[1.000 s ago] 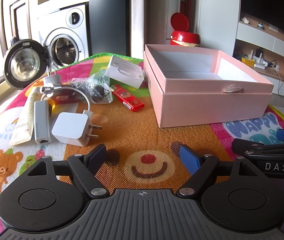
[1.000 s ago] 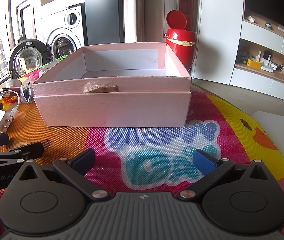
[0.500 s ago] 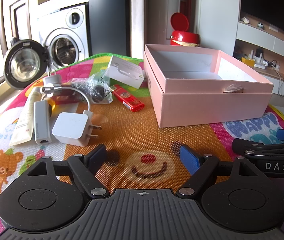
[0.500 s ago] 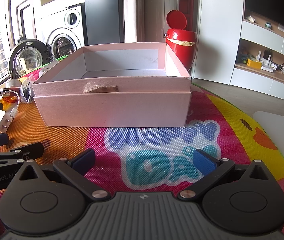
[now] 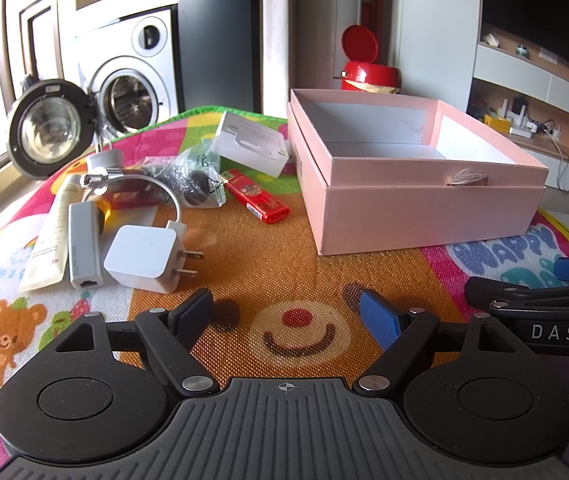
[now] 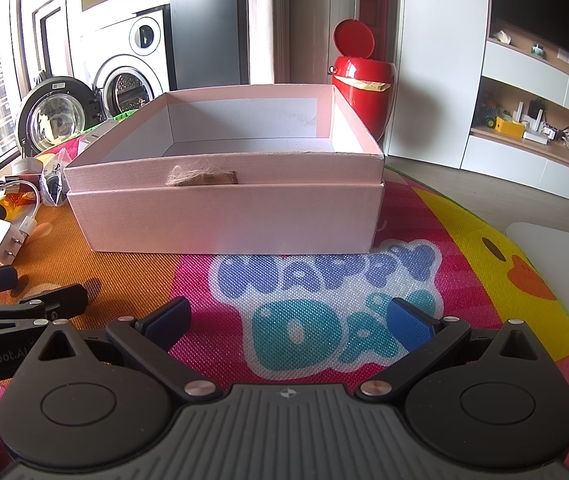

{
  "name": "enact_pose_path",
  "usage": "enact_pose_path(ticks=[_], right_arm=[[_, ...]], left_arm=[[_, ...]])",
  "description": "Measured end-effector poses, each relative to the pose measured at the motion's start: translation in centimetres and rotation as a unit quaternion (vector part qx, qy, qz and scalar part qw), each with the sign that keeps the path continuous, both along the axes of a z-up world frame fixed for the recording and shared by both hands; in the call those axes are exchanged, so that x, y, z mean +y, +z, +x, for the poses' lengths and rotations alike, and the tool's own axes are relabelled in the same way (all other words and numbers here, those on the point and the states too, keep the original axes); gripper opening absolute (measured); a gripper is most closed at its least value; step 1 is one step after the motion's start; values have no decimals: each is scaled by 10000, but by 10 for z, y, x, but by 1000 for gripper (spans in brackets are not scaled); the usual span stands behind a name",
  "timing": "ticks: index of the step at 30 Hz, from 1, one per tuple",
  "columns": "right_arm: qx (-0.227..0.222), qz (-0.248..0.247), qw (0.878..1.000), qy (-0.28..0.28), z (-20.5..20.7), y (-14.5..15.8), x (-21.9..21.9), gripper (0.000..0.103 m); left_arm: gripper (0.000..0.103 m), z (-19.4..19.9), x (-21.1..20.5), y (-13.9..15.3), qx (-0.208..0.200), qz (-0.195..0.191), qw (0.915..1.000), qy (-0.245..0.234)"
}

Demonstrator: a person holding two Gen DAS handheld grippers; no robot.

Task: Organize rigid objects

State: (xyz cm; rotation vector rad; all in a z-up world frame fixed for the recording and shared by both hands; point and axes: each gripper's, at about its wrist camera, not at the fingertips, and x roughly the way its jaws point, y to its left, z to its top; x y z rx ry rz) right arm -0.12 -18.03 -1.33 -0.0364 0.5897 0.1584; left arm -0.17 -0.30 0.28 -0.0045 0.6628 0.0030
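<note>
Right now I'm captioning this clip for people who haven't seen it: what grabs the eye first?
The open pink box dominates, standing empty at the middle of the bright cartoon play mat. To its left lies a clutter of small things, among them a white plug charger and a red lighter. Both grippers, left and right, sit open and empty on the near side.

colourful woven cartoon-print mat (image 5: pixel 276 248) covers the surface, orange centre, "happy day" lettering at right. open pink cardboard box (image 5: pixel 424 204) sits on it, right of centre. left of it: red lighter (image 5: pixel 258 197), white plug charger (image 5: pixel 144 258), white adapter dongle (image 5: pixel 82 244), cream tube (image 5: pixel 54 236), clear plastic bag (image 5: pixel 194 180), white packet (image 5: pixel 252 144).
</note>
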Motion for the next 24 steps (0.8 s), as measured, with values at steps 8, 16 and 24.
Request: enact_pose_path(ticks=[8,16,24], right_arm=[[69,7,9999,93,1,4,-1,103],[471,-187,9981,340,9,11,0,103],[479,-260,9950,839,11,15,3,103]], left_arm=[[86,0,1,1,3,-1,10000,12],[70,-6,20,5,-83,-496,9987,-106],[65,-23,127,47,-870,-913,9906,533]])
